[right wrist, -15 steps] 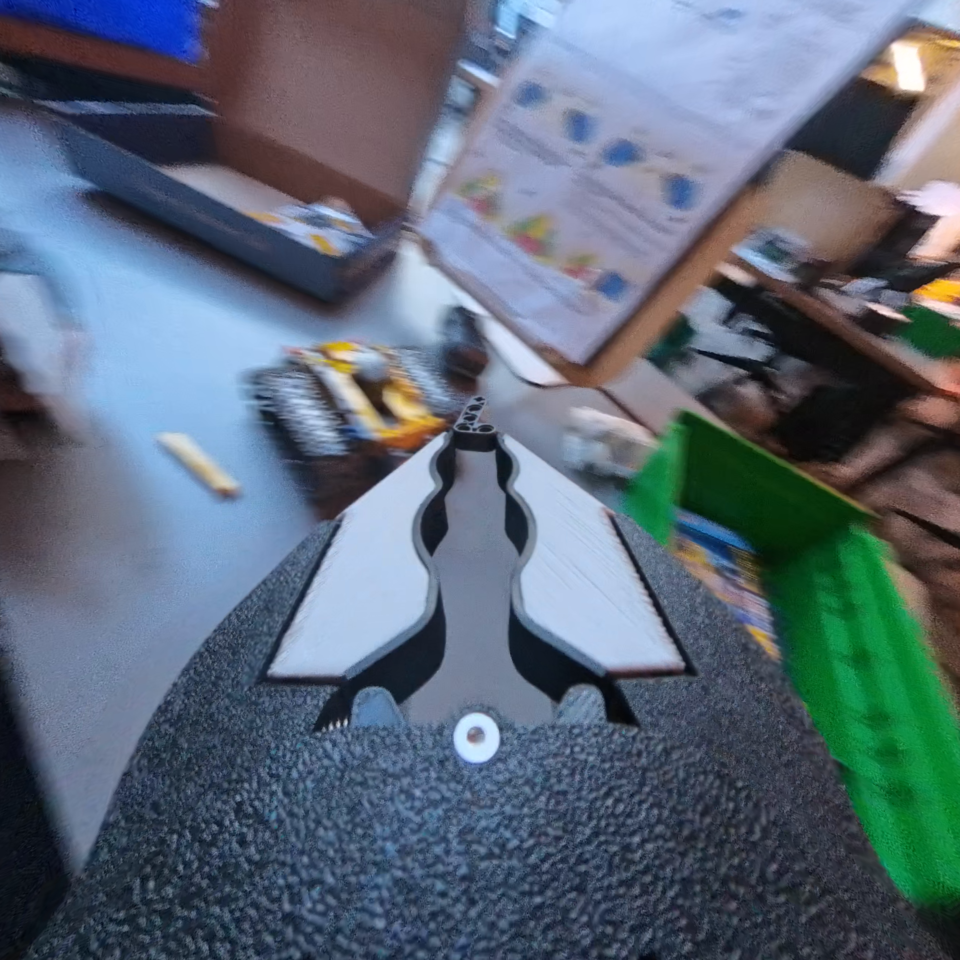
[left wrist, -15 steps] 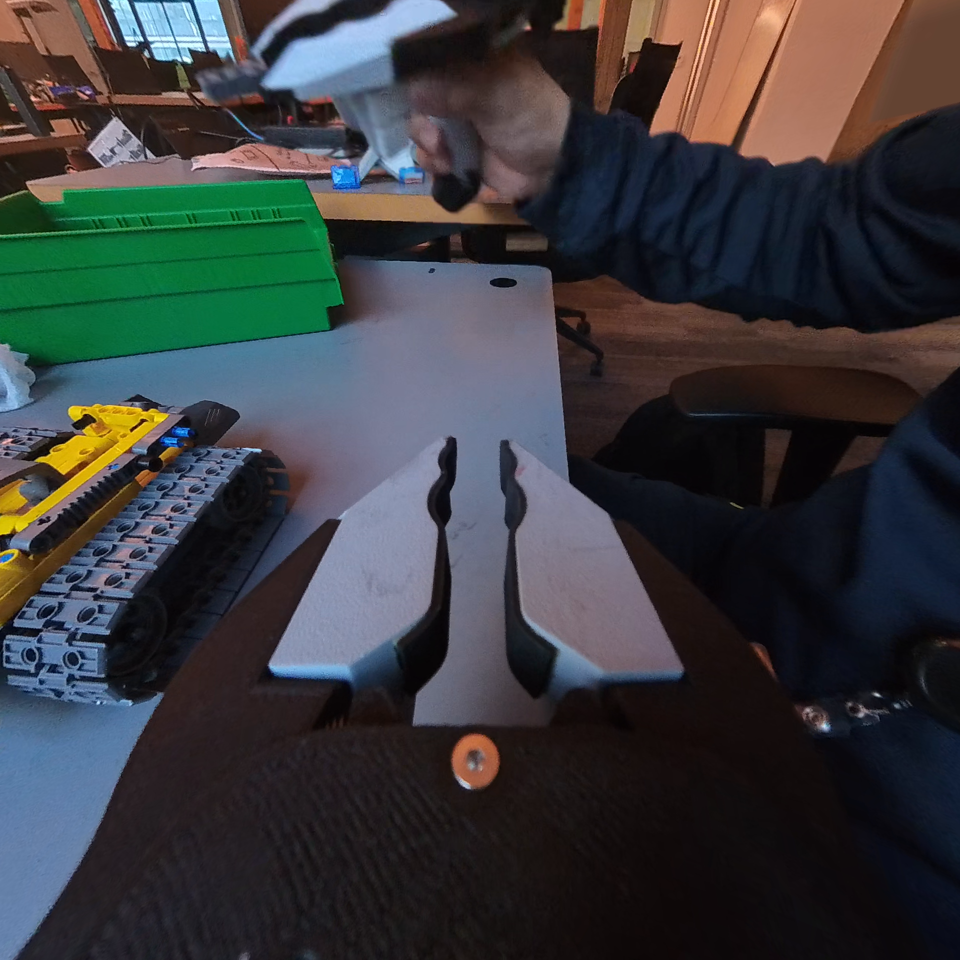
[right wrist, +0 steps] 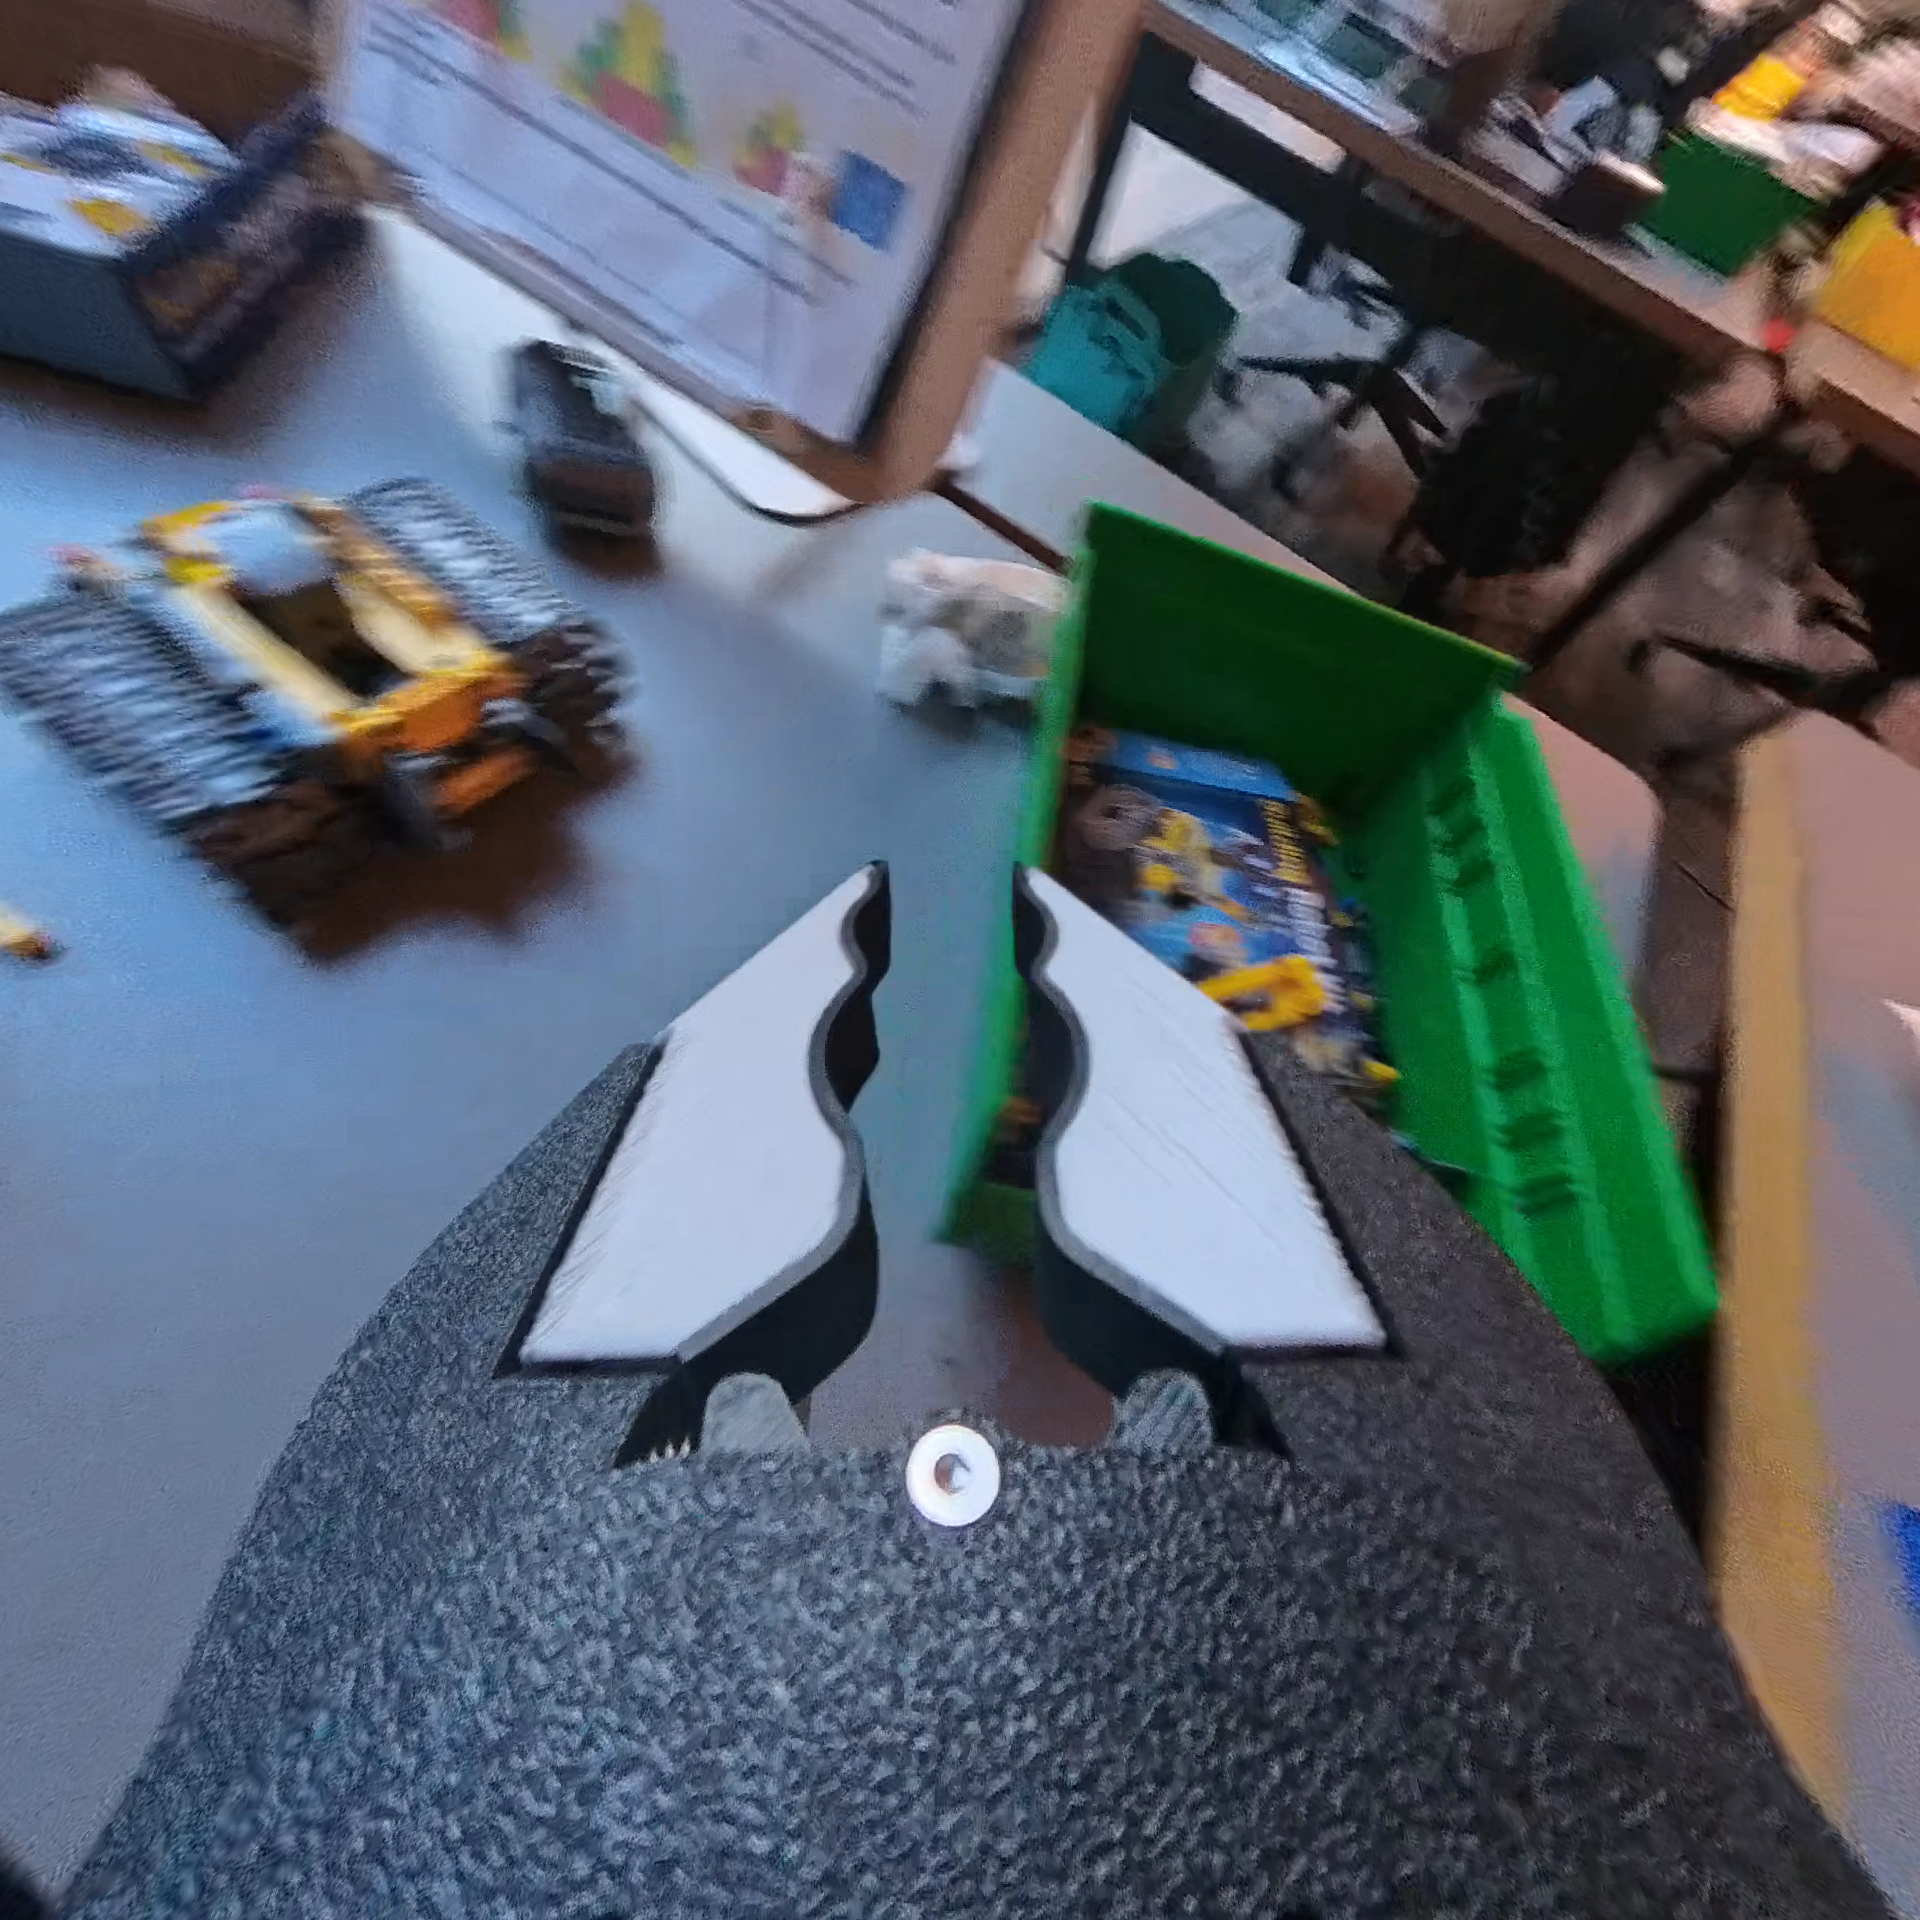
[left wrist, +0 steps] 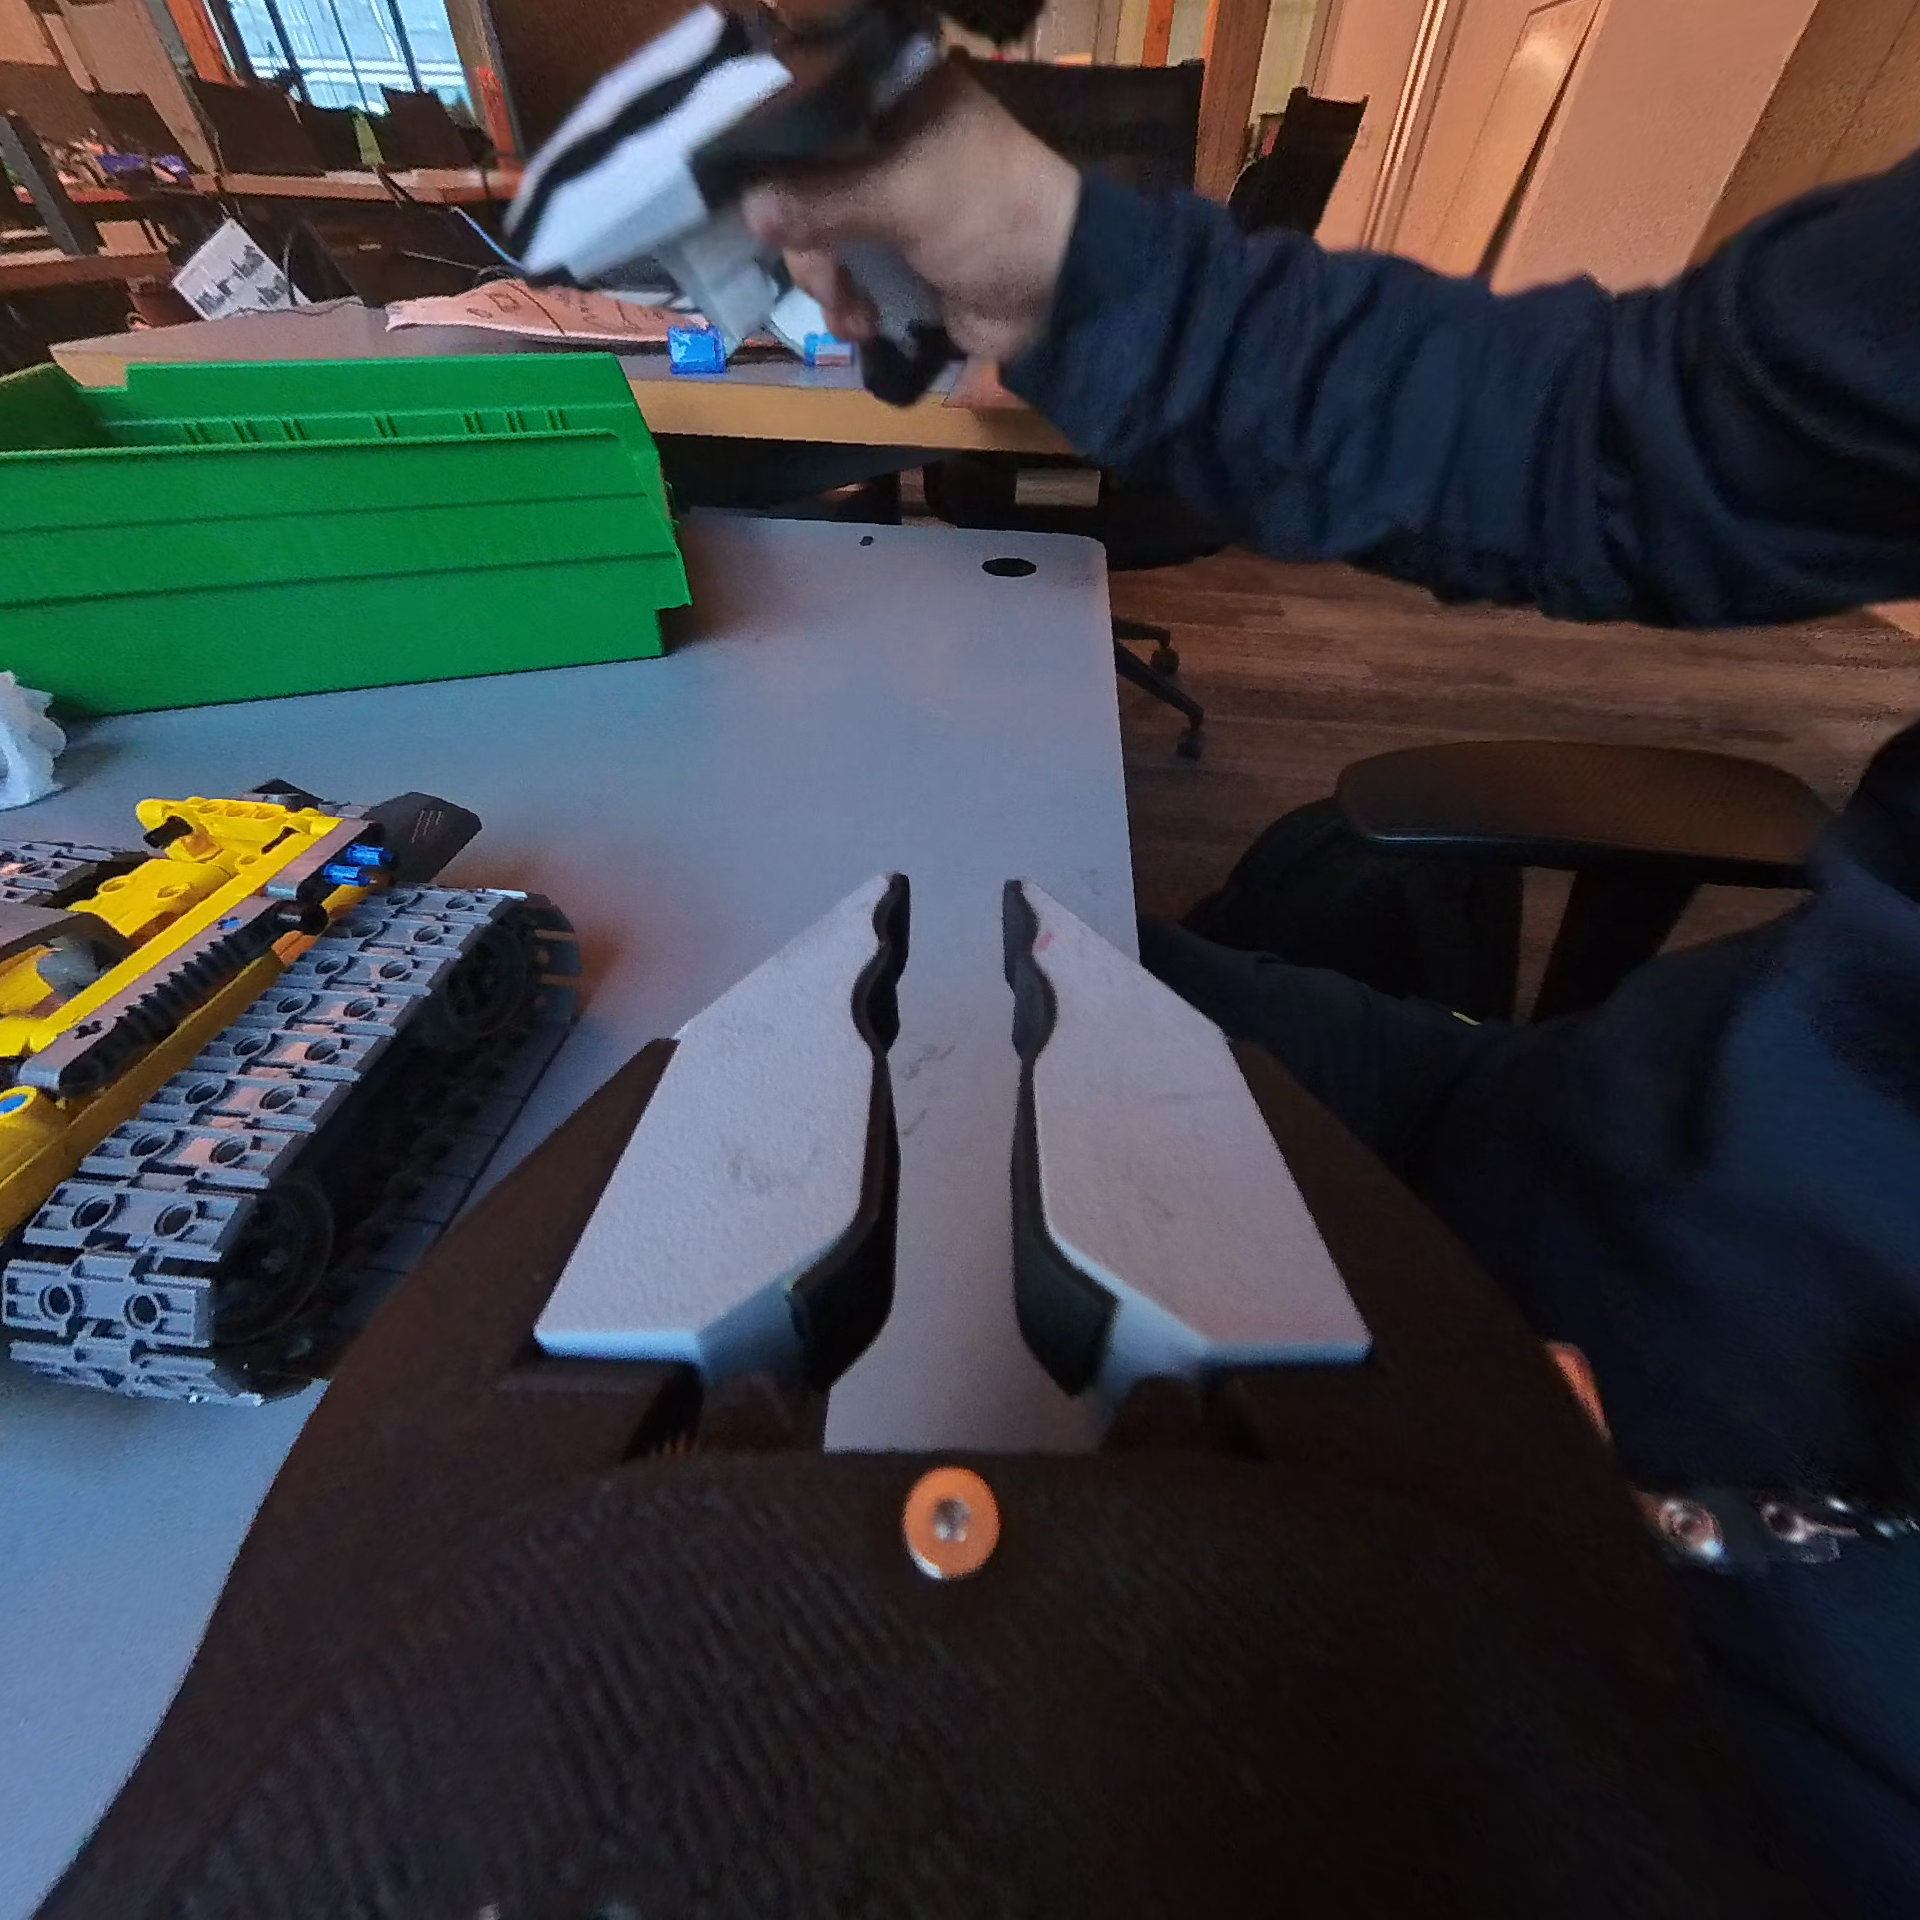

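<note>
Tracks of grey links are seen at the far left of the left wrist view, on a yellow toy vehicle (left wrist: 208,1049) standing on the grey bench (left wrist: 831,748). Behind it, a green bin (left wrist: 332,520) rests on the bench with its long side shown. At centre, the left hand-held gripper (left wrist: 954,894) is held low over the bench near its right edge, jaws parted by a narrow gap, with nothing between them. Nearest to it is the vehicle, off to its left and apart from it. At upper centre, the right hand-held gripper (left wrist: 623,197) is seen blurred, raised in a hand (left wrist: 935,229) with a dark sleeve (left wrist: 1455,416) reaching in from the right.

In the blurred right wrist view, the vehicle (right wrist: 301,665) lies at left on the bench (right wrist: 312,1143). The right hand-held gripper (right wrist: 951,883) is held above the near wall of the bin (right wrist: 1455,935), jaws slightly apart and empty. Printed packets and a yellow piece (right wrist: 1268,987) are seen inside the bin. A crumpled white lump (right wrist: 966,623) lies just beyond it.
</note>
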Motion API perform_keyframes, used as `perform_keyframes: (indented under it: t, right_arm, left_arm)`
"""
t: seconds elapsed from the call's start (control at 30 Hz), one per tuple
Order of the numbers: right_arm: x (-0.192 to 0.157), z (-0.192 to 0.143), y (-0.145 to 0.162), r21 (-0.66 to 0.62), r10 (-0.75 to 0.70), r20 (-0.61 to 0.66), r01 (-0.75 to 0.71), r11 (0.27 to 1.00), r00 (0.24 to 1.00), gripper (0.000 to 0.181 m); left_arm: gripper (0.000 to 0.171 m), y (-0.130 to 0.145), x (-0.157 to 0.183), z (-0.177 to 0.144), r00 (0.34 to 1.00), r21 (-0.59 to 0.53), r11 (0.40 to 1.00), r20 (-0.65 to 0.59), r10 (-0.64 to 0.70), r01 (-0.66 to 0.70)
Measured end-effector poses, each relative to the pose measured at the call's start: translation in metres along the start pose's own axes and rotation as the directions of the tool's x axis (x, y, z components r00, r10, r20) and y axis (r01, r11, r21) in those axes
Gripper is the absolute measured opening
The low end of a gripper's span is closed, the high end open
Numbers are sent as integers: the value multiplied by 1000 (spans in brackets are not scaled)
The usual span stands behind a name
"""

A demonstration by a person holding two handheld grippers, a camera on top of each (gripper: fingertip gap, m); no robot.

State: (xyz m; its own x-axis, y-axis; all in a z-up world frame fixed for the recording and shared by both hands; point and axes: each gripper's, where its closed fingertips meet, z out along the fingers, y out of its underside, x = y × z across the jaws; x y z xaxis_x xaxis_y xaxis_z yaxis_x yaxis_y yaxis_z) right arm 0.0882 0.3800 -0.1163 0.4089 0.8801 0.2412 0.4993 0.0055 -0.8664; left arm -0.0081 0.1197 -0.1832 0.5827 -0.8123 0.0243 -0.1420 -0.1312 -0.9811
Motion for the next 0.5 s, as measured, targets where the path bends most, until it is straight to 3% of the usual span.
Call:
perform_keyframes:
  t: [0.17, 0.27, 0.37, 0.5]
  right_arm:
    - [-115, 5, 22, 49, -49, 179, 41, 998, 983, 16]
    - [-169, 17, 42, 5, -73, 278, 75, 997, 958, 16]
    - [-199, 28, 55, -23, -127, 300, 140, 990, 945, 16]
    - [-227, 34, 55, -15, -100, 371, 113, 993, 923, 17]
  left_arm:
    - [15, -1, 1, -1, 1000, 6, 1000, -8, 2, -2]
    - [15, 0, 2, 0, 1000, 3, 1000, -12, 10, -10]
    - [14, 0, 4, 0, 1000, 1, 1000, -11, 22, -22]
    - [13, 1, 5, 0, 999, -6, 999, -11, 32, -32]
